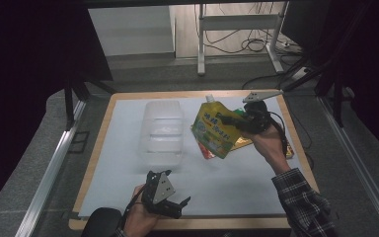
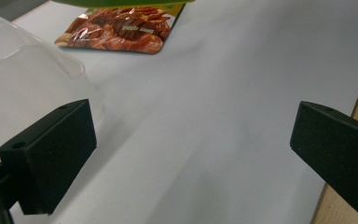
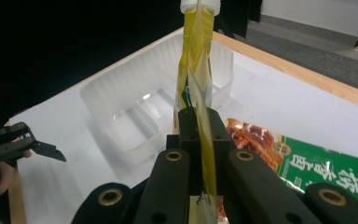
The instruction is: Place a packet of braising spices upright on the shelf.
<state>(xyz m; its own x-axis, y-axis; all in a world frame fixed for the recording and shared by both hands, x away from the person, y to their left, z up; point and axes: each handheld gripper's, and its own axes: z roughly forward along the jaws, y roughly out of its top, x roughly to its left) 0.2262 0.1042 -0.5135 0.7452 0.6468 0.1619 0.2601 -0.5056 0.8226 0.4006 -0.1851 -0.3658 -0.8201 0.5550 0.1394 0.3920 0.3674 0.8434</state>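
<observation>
Right gripper (image 1: 225, 120), centre-right of high view, jaws clamped on yellow spout pouch (image 1: 216, 129), held off the table just right of clear plastic tray (image 1: 162, 132). Pouch print too small to read. Snack packet (image 3: 327, 175) w/ green label partly hidden under pouch. Left gripper (image 1: 180, 203), bottom centre, jaws wide apart, holding nothing.

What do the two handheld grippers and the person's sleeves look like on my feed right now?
Both are black. The left gripper carries a grey three-cornered plate with small holes; its blocky jaw pads each have a small hole. The right gripper has the same grey plate on top, a black cable trailing along the forearm, and brass-ringed holes in its jaw arms. The right sleeve is dark plaid; the left sleeve is plain black.
</observation>
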